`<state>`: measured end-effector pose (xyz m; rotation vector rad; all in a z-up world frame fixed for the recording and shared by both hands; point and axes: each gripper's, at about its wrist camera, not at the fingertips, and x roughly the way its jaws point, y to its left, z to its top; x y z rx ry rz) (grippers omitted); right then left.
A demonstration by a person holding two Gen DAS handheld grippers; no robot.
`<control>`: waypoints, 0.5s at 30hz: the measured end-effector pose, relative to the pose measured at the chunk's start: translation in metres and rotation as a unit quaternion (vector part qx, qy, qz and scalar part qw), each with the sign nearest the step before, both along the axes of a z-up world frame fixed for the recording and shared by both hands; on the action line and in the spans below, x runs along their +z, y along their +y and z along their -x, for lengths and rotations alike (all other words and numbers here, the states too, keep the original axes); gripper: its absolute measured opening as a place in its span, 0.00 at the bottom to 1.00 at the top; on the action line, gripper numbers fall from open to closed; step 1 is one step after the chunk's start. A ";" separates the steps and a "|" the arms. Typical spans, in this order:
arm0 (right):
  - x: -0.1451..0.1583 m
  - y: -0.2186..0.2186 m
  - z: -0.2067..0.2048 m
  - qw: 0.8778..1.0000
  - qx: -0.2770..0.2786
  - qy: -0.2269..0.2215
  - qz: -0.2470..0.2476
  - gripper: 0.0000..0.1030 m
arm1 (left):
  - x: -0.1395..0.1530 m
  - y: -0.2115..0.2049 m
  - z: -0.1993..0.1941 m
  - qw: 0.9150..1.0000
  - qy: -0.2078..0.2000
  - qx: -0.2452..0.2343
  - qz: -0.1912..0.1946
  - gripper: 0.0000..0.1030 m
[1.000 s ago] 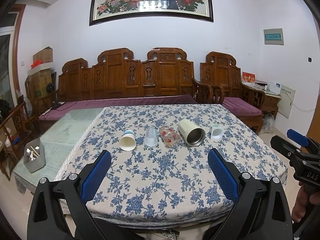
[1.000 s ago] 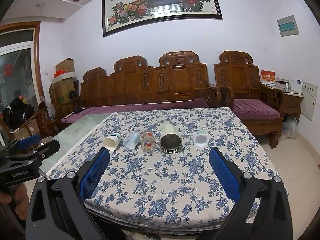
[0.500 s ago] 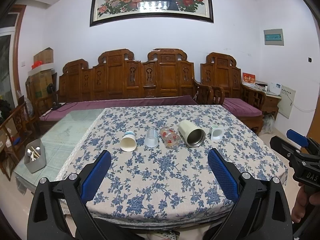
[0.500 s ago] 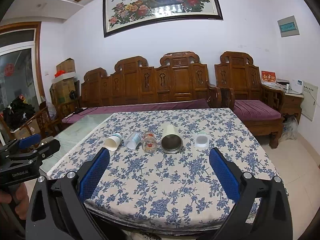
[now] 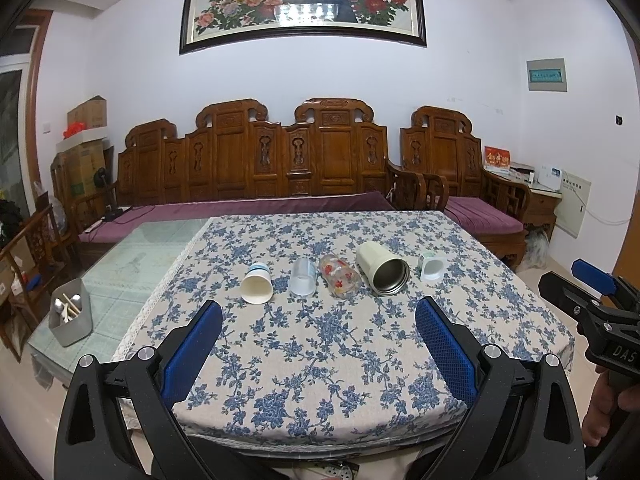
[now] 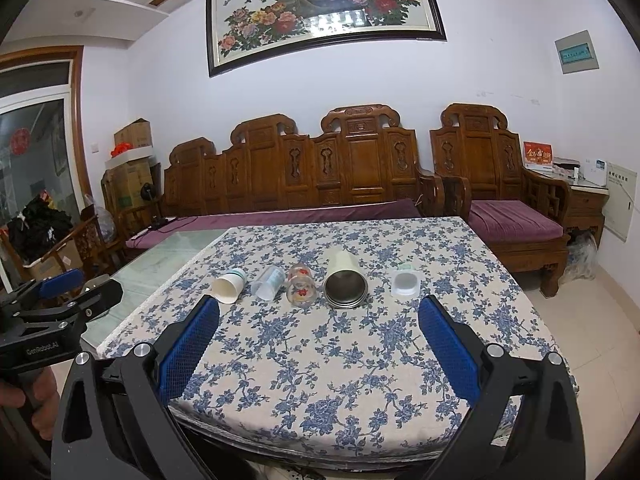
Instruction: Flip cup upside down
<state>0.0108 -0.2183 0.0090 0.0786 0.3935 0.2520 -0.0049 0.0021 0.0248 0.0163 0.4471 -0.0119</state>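
White walls point(image 5: 120, 80) — carved wooden bench point(image 5: 256, 160), peacock painting point(image 5: 304, 0).

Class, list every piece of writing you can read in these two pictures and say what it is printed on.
"GenRobot.AI": on the left gripper, seen in the right wrist view.
"DAS", cut off at the frame edge: on the right gripper, seen in the left wrist view.
Red card, wall panel, cardboard boxes: print too small to read.

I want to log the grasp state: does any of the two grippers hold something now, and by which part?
Nothing is held. The left gripper and the right gripper are both open and short of the cups lying on the table.
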 end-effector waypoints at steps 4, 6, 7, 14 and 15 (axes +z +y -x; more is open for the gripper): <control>0.000 -0.001 0.001 1.000 0.000 0.000 -0.001 0.97 | 0.003 0.001 -0.001 1.000 0.001 -0.001 0.000 0.91; -0.001 -0.001 0.001 1.000 0.000 0.001 -0.001 0.97 | 0.002 0.000 0.000 1.000 0.001 -0.001 0.000 0.91; -0.002 -0.001 0.000 1.000 0.001 0.002 -0.002 0.97 | 0.002 0.000 0.000 1.000 0.002 -0.001 -0.001 0.91; -0.010 -0.003 -0.010 1.000 -0.001 0.017 -0.002 0.97 | -0.011 0.000 -0.008 1.000 0.023 -0.007 -0.001 0.91; -0.013 -0.003 -0.013 1.000 0.000 0.020 -0.002 0.97 | -0.013 0.000 -0.012 1.000 0.030 -0.008 -0.001 0.91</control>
